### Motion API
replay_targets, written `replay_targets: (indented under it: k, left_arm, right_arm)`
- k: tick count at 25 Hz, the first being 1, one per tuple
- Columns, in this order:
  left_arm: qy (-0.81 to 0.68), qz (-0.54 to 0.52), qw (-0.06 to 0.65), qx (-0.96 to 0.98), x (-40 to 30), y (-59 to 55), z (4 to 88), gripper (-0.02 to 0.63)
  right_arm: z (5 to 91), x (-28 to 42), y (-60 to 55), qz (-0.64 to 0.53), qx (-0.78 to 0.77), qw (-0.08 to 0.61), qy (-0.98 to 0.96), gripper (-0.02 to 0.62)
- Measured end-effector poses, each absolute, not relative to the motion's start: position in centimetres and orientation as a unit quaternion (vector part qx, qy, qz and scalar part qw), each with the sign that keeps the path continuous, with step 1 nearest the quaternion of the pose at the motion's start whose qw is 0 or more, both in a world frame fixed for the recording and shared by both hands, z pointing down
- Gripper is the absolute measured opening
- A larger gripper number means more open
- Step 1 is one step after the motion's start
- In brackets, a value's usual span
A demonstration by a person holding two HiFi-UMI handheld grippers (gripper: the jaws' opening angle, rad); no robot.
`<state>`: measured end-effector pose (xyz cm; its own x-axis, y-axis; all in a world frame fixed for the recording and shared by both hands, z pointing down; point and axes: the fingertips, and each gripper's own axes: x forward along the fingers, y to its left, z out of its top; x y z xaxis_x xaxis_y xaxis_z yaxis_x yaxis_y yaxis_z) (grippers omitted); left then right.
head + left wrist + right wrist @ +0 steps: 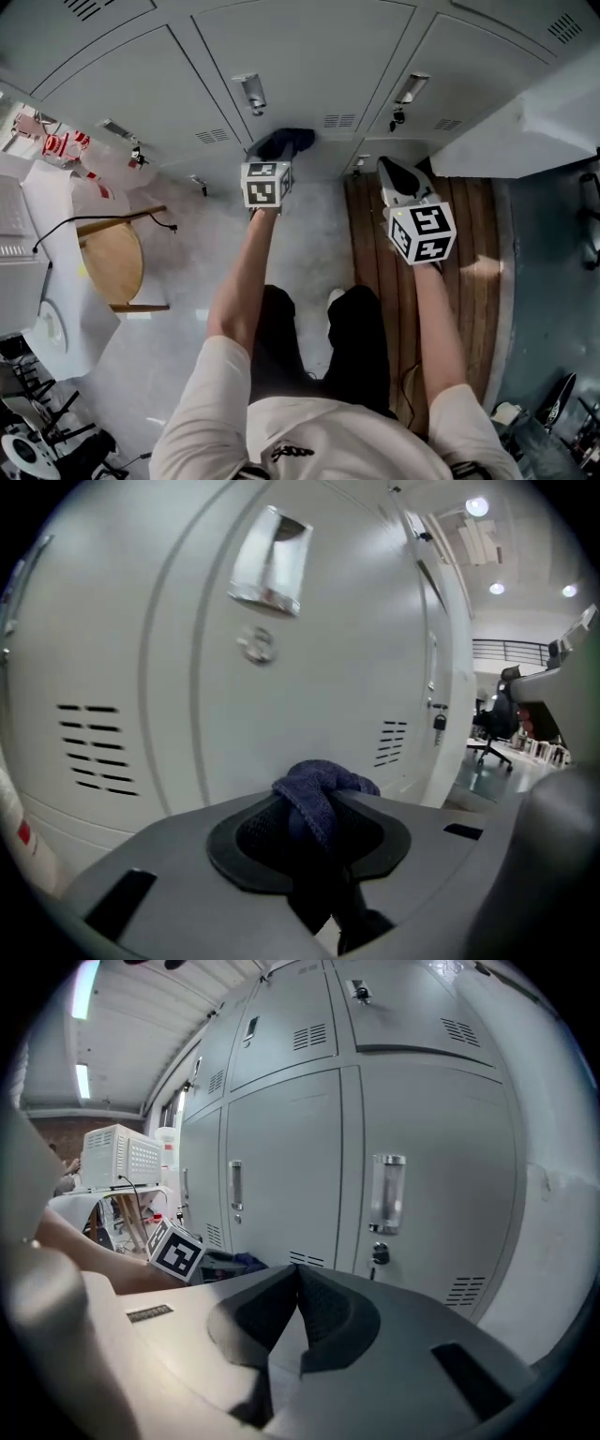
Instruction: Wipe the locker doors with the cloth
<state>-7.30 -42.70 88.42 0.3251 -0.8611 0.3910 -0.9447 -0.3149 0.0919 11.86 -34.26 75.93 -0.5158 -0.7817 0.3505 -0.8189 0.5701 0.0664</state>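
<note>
Blue cloth point(317, 785) clamped in left gripper point(323, 810), bunched at its tips, close to grey locker door point(178, 658); right gripper point(298, 1274) closed, empty.

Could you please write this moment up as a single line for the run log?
left gripper: shut on blue cloth | blue cloth: near grey locker door, contact unclear | right gripper: shut, empty
</note>
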Motion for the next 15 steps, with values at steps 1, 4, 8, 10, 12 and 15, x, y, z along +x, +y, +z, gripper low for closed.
replay_targets:
  k: [1, 4, 8, 10, 12, 15]
  left_arm:
    - [-0.578, 0.133, 0.153, 0.791, -9.2, -42.2, 87.6, 0.118]
    - [-0.605, 0.125, 0.143, 0.773, -13.9, -41.1, 84.0, 0.118]
    - [-0.606, 0.124, 0.111, 0.778, -15.8, -40.6, 75.9, 0.118]
    - [-0.604, 0.109, 0.106, 0.782, -15.8, -40.7, 71.2, 0.118]
    - [-0.605, 0.087, 0.104, 0.784, -15.6, -41.1, 66.5, 0.117]
    - [-0.604, 0.071, 0.108, 0.786, -15.0, -41.4, 60.4, 0.115]
  right_arm:
    - [75.3, 10.9, -34.2, 0.053, 0.454, 0.171, -0.873, 0.006]
    - [72.8, 8.1, -33.8, 0.051, 0.435, 0.164, -0.884, 0.006]
    - [68.4, 5.3, -32.6, 0.048, 0.408, 0.169, -0.896, 0.006]
    - [65.4, 4.6, -32.0, 0.047, 0.402, 0.173, -0.898, 0.006]
    - [62.1, 4.4, -31.9, 0.045, 0.399, 0.175, -0.899, 0.006]
    - [57.1, 4.8, -31.6, 0.042, 0.397, 0.182, -0.898, 0.006]
